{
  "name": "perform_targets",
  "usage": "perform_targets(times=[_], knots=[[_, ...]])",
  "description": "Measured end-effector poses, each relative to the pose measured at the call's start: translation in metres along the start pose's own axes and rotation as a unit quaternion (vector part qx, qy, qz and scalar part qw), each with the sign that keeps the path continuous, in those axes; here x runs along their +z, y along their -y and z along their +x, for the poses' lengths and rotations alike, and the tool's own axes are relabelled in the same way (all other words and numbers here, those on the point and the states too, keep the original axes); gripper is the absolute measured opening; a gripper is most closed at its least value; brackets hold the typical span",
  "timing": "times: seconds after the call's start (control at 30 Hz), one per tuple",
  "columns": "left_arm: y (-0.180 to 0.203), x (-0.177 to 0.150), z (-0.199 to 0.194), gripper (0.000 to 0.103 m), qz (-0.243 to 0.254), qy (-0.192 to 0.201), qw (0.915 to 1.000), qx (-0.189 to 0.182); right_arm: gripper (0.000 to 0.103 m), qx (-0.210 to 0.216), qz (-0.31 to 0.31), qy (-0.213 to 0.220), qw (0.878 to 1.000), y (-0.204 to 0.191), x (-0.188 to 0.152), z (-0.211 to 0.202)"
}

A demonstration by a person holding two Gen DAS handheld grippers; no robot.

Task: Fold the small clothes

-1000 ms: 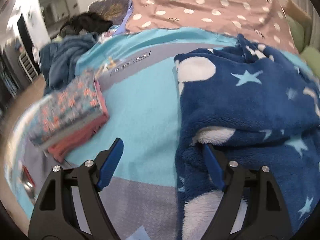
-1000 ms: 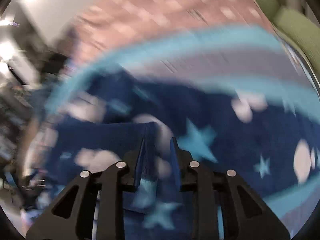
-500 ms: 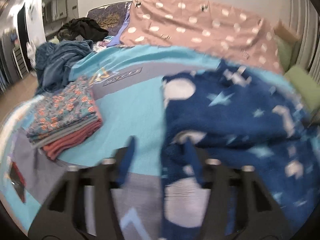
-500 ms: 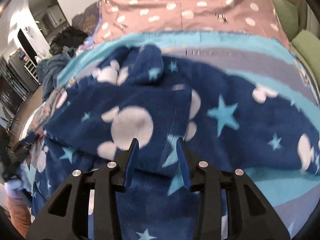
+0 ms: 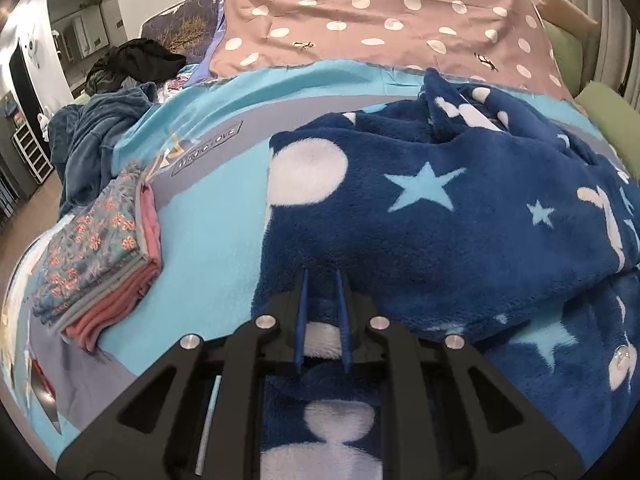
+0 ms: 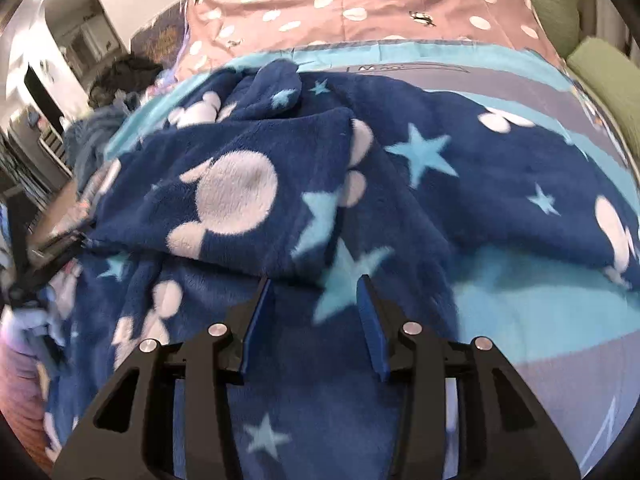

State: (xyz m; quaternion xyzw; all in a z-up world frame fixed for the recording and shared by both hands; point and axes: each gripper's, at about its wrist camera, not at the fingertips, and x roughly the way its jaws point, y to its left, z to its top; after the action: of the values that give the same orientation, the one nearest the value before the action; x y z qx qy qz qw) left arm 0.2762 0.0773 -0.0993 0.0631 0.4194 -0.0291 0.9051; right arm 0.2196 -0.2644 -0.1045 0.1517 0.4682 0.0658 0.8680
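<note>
Fleece star-print garment (image 5: 440, 216), mid-fold on bed: left hand-held gripper (image 5: 322, 316) pinching its near edge, right hand-held gripper (image 6: 316, 312) opening, unloaded; next, probably regrasp.

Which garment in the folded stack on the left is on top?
The blue floral-print piece tops the folded stack; a grey layer and the pink garments lie beneath it, showing only at their edges.

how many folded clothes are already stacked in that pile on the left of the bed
3 show by their edges: a floral piece on top, a thin grey layer under it, and a pink one at the bottom. The pile sits left of the blue fleece garment. More layers may be hidden.
</note>
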Motion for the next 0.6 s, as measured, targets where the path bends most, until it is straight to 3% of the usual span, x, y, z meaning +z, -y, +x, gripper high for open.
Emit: perform_targets(times=[0.07, 0.17, 0.2, 0.3, 0.4, 0.47, 0.6], knots=[[-0.006, 0.0, -0.001, 0.014, -0.013, 0.0, 0.9998, -0.014, 0.044, 0.007, 0.016, 0.016, 1.0, 0.009, -0.003, -0.013], [-0.008, 0.0, -0.01, 0.017, -0.019, 0.014, 0.9997, -0.012, 0.047, -0.029, 0.018, 0.053, 0.998, 0.026, -0.009, -0.035], [-0.003, 0.0, -0.019, 0.026, -0.013, 0.027, 0.9995, -0.01, 0.048, -0.039, 0.03, 0.063, 0.997, 0.04, -0.01, -0.044], [0.013, 0.005, -0.044, 0.04, 0.006, 0.064, 0.9974, -0.031, 0.052, -0.051, 0.095, 0.072, 0.992, 0.085, -0.015, -0.059], [0.042, 0.013, -0.07, 0.061, 0.032, 0.092, 0.9931, -0.064, 0.052, -0.049, 0.193, 0.088, 0.976, 0.14, -0.023, -0.076], [0.059, 0.019, -0.075, 0.07, 0.044, 0.092, 0.9896, -0.101, 0.053, -0.046, 0.259, 0.11, 0.958, 0.177, -0.034, -0.091], [0.09, 0.027, -0.067, 0.075, 0.058, 0.082, 0.9851, -0.139, 0.053, -0.053, 0.331, 0.142, 0.931, 0.227, -0.051, -0.104]])
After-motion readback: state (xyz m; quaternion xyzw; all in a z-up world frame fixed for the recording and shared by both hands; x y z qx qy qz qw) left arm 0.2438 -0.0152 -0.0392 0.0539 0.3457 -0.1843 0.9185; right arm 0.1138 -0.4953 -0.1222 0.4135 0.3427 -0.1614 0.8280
